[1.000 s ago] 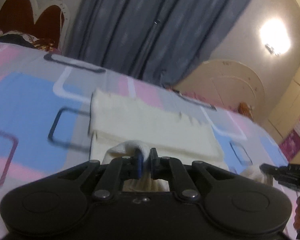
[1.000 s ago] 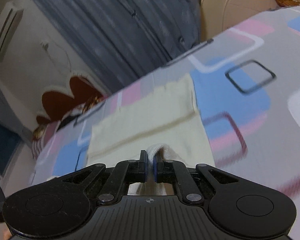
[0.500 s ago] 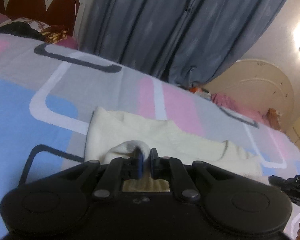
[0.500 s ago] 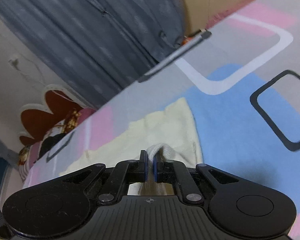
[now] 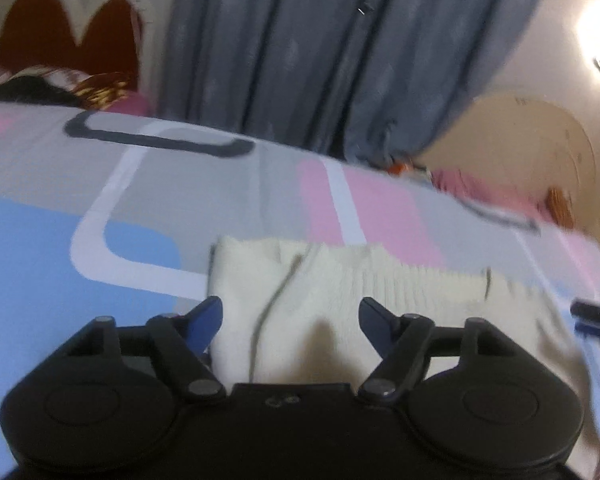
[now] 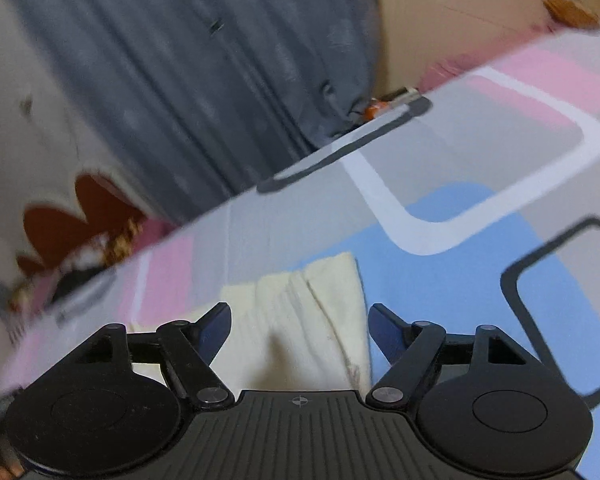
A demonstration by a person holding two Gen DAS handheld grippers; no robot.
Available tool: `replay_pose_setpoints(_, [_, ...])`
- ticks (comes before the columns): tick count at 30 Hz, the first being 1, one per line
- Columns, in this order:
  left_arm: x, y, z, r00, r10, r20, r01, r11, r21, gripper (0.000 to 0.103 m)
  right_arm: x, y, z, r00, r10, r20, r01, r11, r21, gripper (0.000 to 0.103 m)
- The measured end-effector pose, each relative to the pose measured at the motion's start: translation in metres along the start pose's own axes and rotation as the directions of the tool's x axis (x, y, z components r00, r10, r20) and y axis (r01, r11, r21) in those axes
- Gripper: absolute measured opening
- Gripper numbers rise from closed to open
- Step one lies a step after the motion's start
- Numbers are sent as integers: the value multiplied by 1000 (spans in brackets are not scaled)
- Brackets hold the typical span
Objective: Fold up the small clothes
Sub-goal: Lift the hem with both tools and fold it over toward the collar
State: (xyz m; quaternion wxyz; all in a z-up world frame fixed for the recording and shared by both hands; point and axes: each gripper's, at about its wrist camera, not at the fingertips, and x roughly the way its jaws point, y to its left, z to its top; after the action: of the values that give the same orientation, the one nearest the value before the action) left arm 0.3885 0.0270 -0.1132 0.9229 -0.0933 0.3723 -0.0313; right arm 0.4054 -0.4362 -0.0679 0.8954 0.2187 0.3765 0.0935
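Now both grippers' fingers (image 5: 208, 316) (image 6: 216, 320) gape over the folded garment's (image 5: 320, 292) edge.

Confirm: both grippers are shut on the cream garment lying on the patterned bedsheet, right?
Not quite. Both wrist views show the left gripper and right gripper open, jaws spread, holding nothing. The cream garment does lie on the patterned bedsheet.

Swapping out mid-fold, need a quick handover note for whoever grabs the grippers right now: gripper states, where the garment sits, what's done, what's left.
Left gripper: open, holding nothing, fingers either side of the cream garment.
Right gripper: open, holding nothing, over the garment's other end.
Garment: lies on the patterned bedsheet, layers doubled over.
Done: one fold is laid down and let go.
Left: check the edges line up, smooth it, likely fold once more to finish.
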Motion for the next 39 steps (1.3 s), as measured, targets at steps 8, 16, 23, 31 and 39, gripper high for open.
replay_pose_setpoints(8, [34,-9,2,998,34,-50,-32,998,50,41,24,13,-13,999,-36,-35,32,993,-117,50])
replay_pose_setpoints(16, [22,-16,1,999,11,53,-14,998,66,2,30,22,-18,999,-29,-29,24,985,-170,4])
replay_pose_setpoints(23, [31,-14,8,992,56,111,-58,998,15,2,26,32,-3,994,-46,96,64,978,-197,3])
replay_pose_setpoints(31, [36,-11,1,987,150,64,-152,988,30,34,51,22,-12,990,-138,18,139,968,-209,6])
replay_pose_setpoints(39, [-18,-18,-11,994,24,111,-25,1000,7,57,3,45,-18,996,-64,68,79,966,-245,21])
